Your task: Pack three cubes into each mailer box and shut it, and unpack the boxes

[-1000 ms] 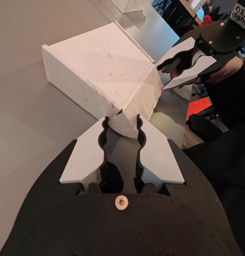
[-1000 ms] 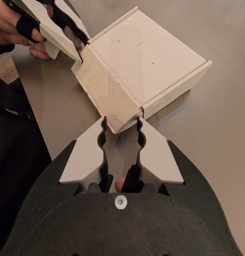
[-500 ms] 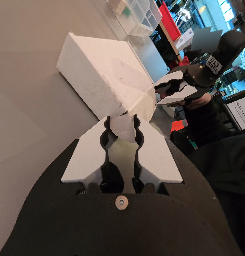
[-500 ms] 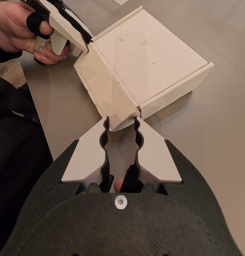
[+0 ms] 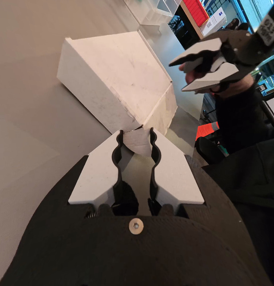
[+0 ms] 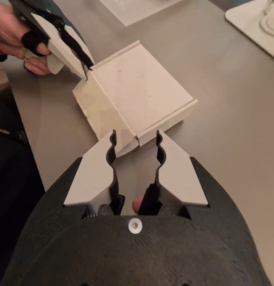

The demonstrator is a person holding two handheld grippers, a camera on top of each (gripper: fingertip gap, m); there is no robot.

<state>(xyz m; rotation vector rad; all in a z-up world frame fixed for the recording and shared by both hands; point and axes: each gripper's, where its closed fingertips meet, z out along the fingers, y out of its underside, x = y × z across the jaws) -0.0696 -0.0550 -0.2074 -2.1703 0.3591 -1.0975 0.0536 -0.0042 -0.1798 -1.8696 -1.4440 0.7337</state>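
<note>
A white mailer box (image 5: 117, 72) lies on the grey table (image 5: 25, 108), lid down and front flap (image 5: 162, 111) folded over the front. My left gripper (image 5: 135, 131) is at the box's near corner, its fingers closed in on the rounded side flap (image 5: 137, 144). In the right wrist view it (image 6: 87, 73) pinches the far-left corner of the box (image 6: 141, 92). My right gripper (image 6: 136, 133) is open and empty, just above and short of the box's other front corner. In the left wrist view it (image 5: 176, 77) hovers clear of the box. No cubes show.
A clear plastic bin (image 5: 148, 12) stands beyond the box. A white mat (image 6: 249, 31) with a clear glass object lies at the far right, and a flat white sheet (image 6: 133, 12) lies behind the box. The table edge (image 6: 25, 123) runs close to the box, by the person's dark clothing.
My right gripper has opened wider and pulled back from the box's front corner. My left gripper has narrowed on the side flap and stays at its corner.
</note>
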